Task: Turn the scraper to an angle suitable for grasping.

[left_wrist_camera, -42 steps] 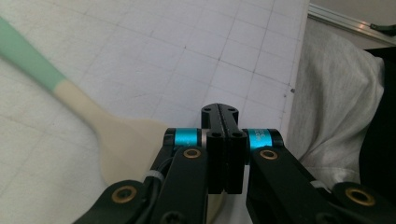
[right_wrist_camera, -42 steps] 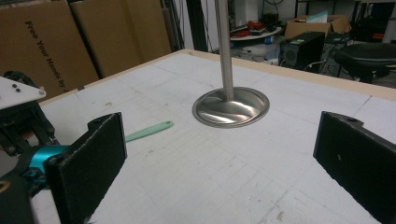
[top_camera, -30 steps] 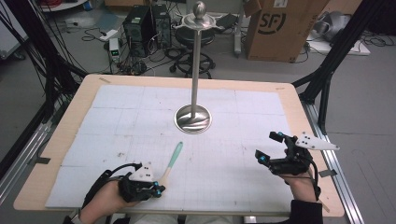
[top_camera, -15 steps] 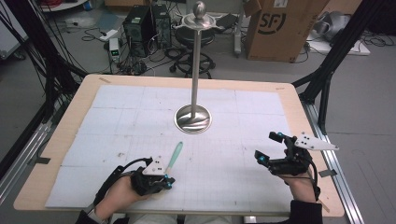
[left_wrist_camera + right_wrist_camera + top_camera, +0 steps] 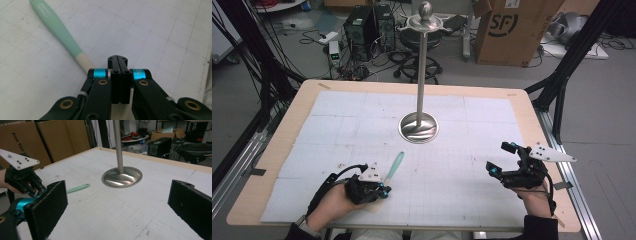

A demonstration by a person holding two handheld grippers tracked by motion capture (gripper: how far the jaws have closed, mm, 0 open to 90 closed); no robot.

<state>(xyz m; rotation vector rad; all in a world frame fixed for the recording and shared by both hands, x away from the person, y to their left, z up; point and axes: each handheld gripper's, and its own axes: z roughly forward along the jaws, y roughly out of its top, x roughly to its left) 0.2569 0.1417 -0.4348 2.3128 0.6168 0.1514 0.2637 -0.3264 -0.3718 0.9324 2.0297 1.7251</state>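
Table: a wooden table (image 5: pixel 532 107) under a white gridded sheet, a steel stand (image 5: pixel 419 126) near its middle.
Left gripper (image 5: pixel 383 190): low at the near edge, jaws pressed together, gripping nothing.
Spatula (image 5: pixel 394 166): mint-handled, flat on the sheet, near end just beside the jaws.
Right gripper (image 5: pixel 501 159): near the right near corner, jaws spread, nothing between them.
Change: left hand has drifted right along the near edge; right hand unmoved.

light: even, bright overhead | shadows: soft, faint | glare: streaks on stand base (image 5: pixel 122 177) at 12 o'clock | blur: near jaws soft | high view slightly grainy
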